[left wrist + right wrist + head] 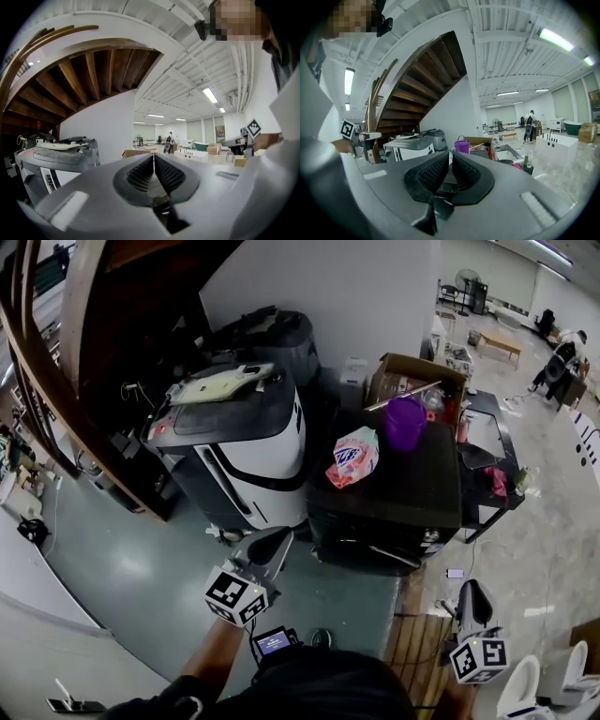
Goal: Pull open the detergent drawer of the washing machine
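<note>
The black box-shaped washing machine [394,507] had a matt dark top. On it, the pink detergent bag [353,457] looked like glossy plastic film and the purple bucket [405,422] like smooth plastic. The brown open box [405,369] was cardboard. The grey-green floor [141,568] was smooth with a dull sheen.

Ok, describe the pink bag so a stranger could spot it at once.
Find the black machine right of the white-and-black appliance. The bag lies on its dark top, left of the purple bucket. It alone is soft, pink and printed.
</note>
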Demonstrator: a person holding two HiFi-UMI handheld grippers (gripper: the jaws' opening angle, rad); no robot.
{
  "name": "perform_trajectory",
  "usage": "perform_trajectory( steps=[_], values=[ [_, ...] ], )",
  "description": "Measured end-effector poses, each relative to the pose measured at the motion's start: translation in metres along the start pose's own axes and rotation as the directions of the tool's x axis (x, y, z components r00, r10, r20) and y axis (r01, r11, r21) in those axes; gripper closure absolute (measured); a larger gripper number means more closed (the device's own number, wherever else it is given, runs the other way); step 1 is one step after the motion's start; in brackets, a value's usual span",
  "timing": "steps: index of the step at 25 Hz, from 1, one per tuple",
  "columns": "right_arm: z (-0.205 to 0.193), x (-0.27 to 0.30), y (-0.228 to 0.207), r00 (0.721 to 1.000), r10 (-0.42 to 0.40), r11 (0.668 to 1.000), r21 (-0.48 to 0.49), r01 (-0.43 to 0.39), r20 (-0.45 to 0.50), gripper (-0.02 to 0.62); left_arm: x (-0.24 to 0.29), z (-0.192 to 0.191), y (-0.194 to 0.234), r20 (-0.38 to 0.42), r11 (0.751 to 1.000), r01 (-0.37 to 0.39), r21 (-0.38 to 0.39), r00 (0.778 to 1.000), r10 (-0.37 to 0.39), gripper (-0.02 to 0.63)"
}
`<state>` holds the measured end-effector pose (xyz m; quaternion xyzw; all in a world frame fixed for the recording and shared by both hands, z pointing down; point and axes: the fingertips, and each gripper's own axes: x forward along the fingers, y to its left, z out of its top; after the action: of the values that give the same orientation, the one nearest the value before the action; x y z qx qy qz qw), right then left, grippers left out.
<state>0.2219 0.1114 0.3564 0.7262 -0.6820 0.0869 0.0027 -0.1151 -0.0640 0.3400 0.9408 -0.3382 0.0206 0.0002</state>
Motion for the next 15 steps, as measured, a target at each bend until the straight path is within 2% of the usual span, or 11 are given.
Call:
perform_trajectory(
  steps=[15],
  values=[
    [0.008,0.031,0.034,0.994,-0.11,0.993,-0.037,0.11,-0.013,0.588,0.02,-0.018,0.065,0.014,0.995,0.085,-0.047,0.996,-0.085,0.545]
  ],
)
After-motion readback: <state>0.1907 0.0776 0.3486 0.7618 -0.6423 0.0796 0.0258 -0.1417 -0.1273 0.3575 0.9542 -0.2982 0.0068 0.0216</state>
